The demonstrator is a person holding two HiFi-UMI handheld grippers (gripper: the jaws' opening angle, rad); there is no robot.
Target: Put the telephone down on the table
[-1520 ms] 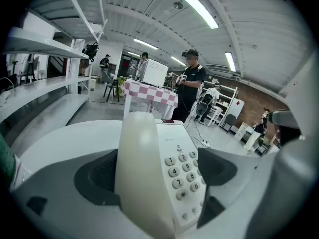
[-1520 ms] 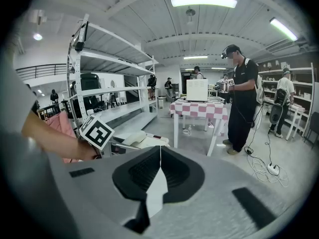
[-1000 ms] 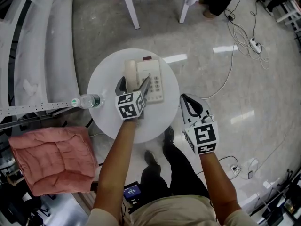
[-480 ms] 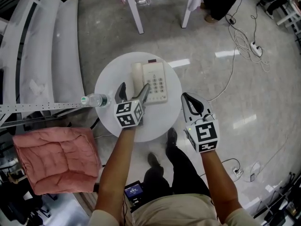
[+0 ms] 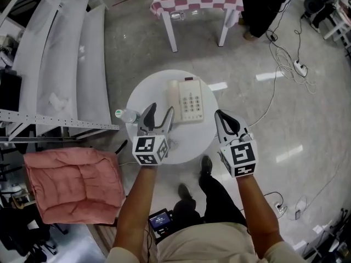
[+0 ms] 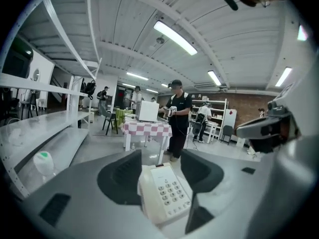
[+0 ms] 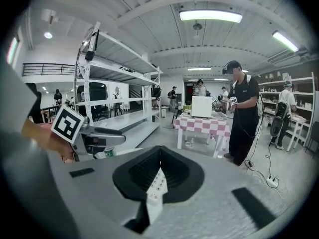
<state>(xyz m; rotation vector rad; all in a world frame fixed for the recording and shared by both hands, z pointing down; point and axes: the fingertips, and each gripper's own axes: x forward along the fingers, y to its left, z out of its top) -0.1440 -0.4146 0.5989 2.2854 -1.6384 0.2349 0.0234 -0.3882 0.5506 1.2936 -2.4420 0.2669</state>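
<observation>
Telephone (image 5: 187, 100) is down, lying flat on the round white worktop (image 5: 151, 89), toward its far edge, handset in its cradle on the left side. Left gripper (image 5: 161, 109) hangs above the near-left part, its jaws closing with nothing between them and the telephone beyond the tips. Right gripper (image 5: 221, 115) is just off the right edge, clenched on nothing. At the left edge, a clear plastic bottle (image 5: 125, 115) with a green cap lies on its side; how full it is, cannot tell.
</observation>
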